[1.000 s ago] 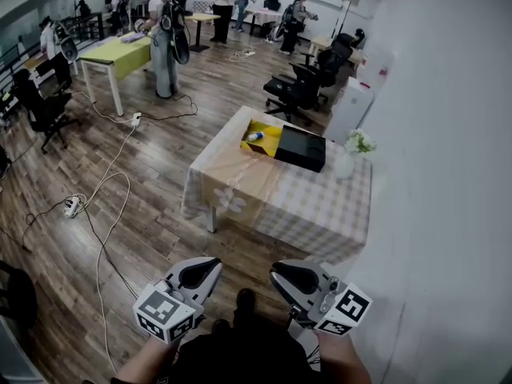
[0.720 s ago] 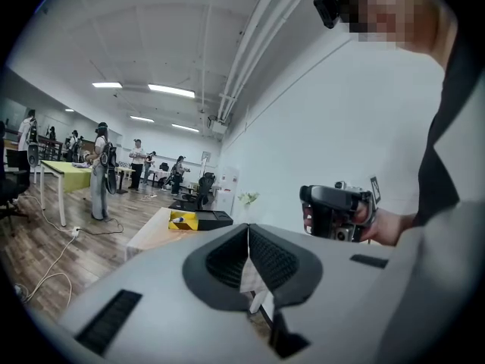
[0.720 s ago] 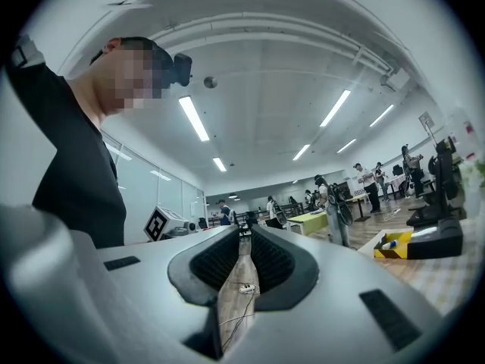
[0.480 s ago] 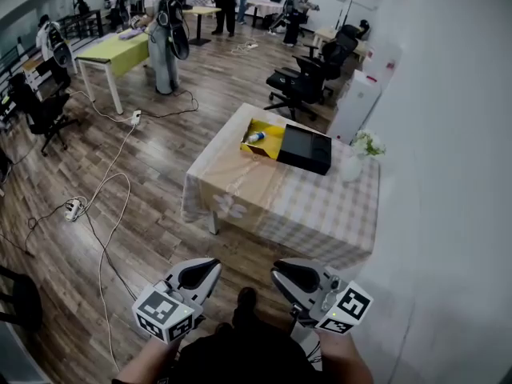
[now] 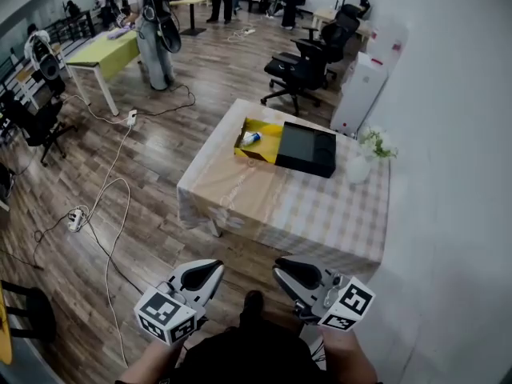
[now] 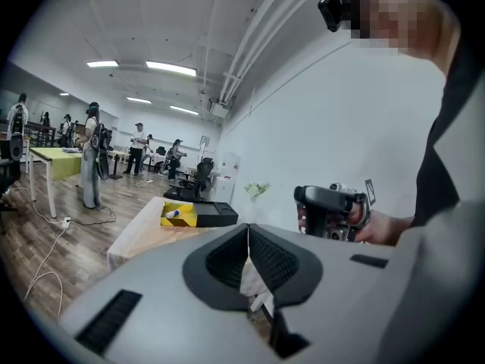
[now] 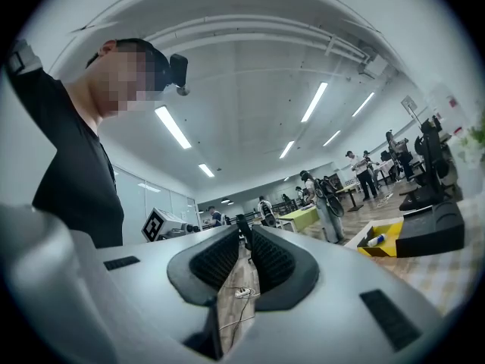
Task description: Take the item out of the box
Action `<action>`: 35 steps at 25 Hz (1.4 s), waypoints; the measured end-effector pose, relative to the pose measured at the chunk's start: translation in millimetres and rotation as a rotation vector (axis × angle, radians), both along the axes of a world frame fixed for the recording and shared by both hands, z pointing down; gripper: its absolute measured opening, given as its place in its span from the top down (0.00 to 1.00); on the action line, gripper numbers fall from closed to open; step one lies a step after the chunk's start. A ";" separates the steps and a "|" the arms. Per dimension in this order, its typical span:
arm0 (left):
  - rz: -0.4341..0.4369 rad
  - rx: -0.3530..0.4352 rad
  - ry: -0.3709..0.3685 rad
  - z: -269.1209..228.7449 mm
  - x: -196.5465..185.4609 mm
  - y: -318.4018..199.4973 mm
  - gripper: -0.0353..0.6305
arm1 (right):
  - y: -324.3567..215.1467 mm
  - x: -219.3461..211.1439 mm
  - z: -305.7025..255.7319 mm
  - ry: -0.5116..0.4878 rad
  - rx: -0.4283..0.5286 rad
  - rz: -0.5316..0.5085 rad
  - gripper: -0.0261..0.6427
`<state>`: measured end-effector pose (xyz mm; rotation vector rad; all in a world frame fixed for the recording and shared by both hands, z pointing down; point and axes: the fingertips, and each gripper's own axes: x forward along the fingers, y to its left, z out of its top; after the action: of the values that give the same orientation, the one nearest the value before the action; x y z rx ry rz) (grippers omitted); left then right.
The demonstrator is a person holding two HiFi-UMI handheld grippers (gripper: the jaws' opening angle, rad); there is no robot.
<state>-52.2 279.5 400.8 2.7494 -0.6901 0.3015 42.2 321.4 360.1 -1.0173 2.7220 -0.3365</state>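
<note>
Head view, looking steeply down: a table (image 5: 240,194) with a checked cloth stands on a wooden floor, ahead of the person. On the table's far end lies an open yellow box (image 5: 269,144), with a black tray-like part (image 5: 306,149) touching it on the side nearer the wall. The item (image 5: 250,138), a small white thing with a blue end, lies inside the box. A white vase (image 5: 360,169) with a small plant stands at the table's wall-side corner. Well short of the table, low in the picture, the left gripper (image 5: 214,270) and right gripper (image 5: 281,269) are held side by side, both pointing towards the table, neither touching anything. Left gripper view: its jaws are pressed together at the tips with nothing between them; the table lies beyond, with the yellow box and item on its top, and the other gripper shows to the right in a hand. Right gripper view: its jaws are closed too, tips meeting, empty; the table's edge with the box and item appears at the far right.
</note>
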 end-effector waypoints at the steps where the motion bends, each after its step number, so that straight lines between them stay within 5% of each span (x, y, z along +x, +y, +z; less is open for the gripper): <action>1: 0.000 0.006 -0.002 -2.7 4.6 -7.5 0.92 | -7.9 4.3 -0.4 -0.004 0.000 -0.002 0.90; 17: -0.073 0.079 -0.007 -37.3 53.5 -69.2 0.92 | -69.4 57.9 -28.7 -0.050 0.092 -0.074 0.90; 35: 0.009 0.063 0.070 -18.3 77.2 -179.5 0.92 | -171.6 74.7 -3.5 0.020 0.025 0.001 0.90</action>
<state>25.1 100.0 382.5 2.8082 -0.6798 0.1871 116.9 149.7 356.6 -1.0208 2.7361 -0.2924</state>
